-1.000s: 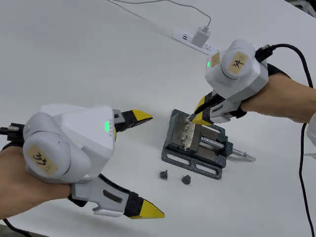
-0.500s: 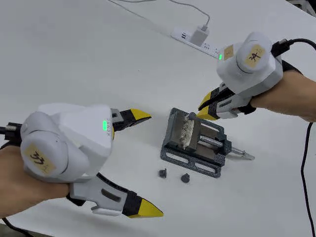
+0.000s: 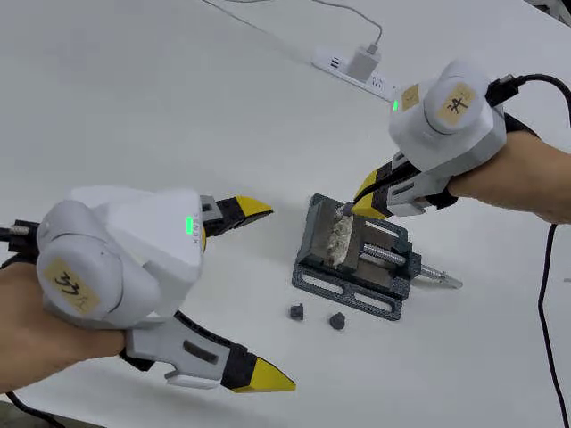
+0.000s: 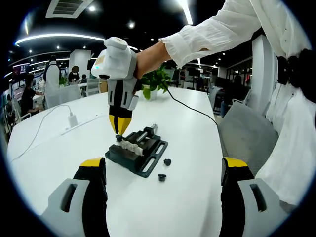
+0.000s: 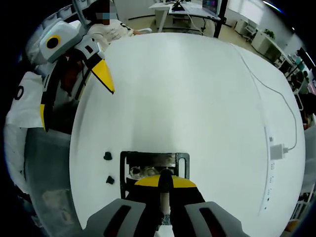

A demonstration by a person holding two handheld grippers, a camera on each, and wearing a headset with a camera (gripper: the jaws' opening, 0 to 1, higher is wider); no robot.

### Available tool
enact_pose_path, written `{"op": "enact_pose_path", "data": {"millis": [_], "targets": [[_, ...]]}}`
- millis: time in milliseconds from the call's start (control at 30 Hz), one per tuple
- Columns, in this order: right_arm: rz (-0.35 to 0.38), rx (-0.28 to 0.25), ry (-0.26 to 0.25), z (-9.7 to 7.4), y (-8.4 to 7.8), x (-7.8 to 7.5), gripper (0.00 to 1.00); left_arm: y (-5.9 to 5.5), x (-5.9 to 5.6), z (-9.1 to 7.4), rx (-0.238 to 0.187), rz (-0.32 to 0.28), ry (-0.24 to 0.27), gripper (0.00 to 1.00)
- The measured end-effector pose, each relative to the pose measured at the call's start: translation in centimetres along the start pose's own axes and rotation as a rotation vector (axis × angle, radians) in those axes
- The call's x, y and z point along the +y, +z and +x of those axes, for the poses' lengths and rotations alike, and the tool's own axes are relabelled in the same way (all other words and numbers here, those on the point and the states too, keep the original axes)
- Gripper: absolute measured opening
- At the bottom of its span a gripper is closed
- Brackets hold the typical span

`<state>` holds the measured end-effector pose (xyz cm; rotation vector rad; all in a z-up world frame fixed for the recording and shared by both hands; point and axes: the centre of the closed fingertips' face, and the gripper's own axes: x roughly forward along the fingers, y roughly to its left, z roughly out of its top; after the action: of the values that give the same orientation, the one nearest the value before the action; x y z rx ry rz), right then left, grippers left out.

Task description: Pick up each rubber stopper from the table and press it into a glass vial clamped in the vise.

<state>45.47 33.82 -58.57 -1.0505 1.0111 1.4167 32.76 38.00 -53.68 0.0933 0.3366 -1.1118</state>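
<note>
A grey vise (image 3: 312, 283) (image 4: 148, 163) (image 5: 148, 157) on the white table clamps a row of glass vials (image 3: 337, 236) (image 4: 131, 145). A dark rubber stopper (image 3: 344, 208) (image 4: 118, 139) sits on the end vial. My right gripper (image 3: 359, 203) (image 4: 118, 130) (image 5: 165, 183) is shut, its yellow tips right over that stopper. Two loose stoppers (image 3: 295, 312) (image 3: 337, 321) (image 4: 167, 161) (image 5: 107, 156) lie on the table in front of the vise. My left gripper (image 3: 261, 296) (image 4: 164, 162) (image 5: 76, 108) hovers wide open left of the vise, holding nothing.
A white power strip (image 3: 352, 71) (image 4: 73, 121) (image 5: 276, 148) with a charger and cable lies at the far side of the table. The right gripper's black cable (image 3: 544, 294) trails down the right. Bare white tabletop surrounds the vise.
The right gripper lifted up and to the right, leaving the stopper on the end vial, then dropped back a little towards it. The left gripper has stayed put.
</note>
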Motion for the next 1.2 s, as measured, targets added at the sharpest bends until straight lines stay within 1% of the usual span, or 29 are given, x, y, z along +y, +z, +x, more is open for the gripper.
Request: {"op": "enact_pose_path", "data": {"millis": [133,267,400,567,933,1033,1200], "targets": [[0.0,-0.002,-0.001,-0.01,0.1,0.0,0.01,-0.04,-0.02,0.06,0.001,-0.002,-0.003,0.96],[-0.001,0.004,0.007,0.48,-0.06,-0.06,0.01,0.05,0.03,0.11,-0.002,-0.004,-0.002,0.96],[0.004,0.001,0.011,0.4,-0.1,-0.25,0.02,-0.02,0.12,0.05,-0.002,-0.007,-0.001,0.96],[0.006,0.0,0.015,0.29,0.02,0.04,0.02,-0.03,0.13,0.08,-0.002,-0.008,-0.002,0.95],[0.03,-0.005,0.043,0.19,-0.01,0.19,0.02,0.12,0.08,0.08,-0.004,-0.003,-0.005,0.95],[0.03,-0.004,0.043,0.29,-0.15,-0.12,0.01,0.13,0.05,0.06,-0.004,-0.004,-0.005,0.95],[0.027,-0.001,0.04,0.24,-0.23,-0.21,0.01,0.15,0.03,0.08,-0.004,-0.004,-0.004,0.95]]}}
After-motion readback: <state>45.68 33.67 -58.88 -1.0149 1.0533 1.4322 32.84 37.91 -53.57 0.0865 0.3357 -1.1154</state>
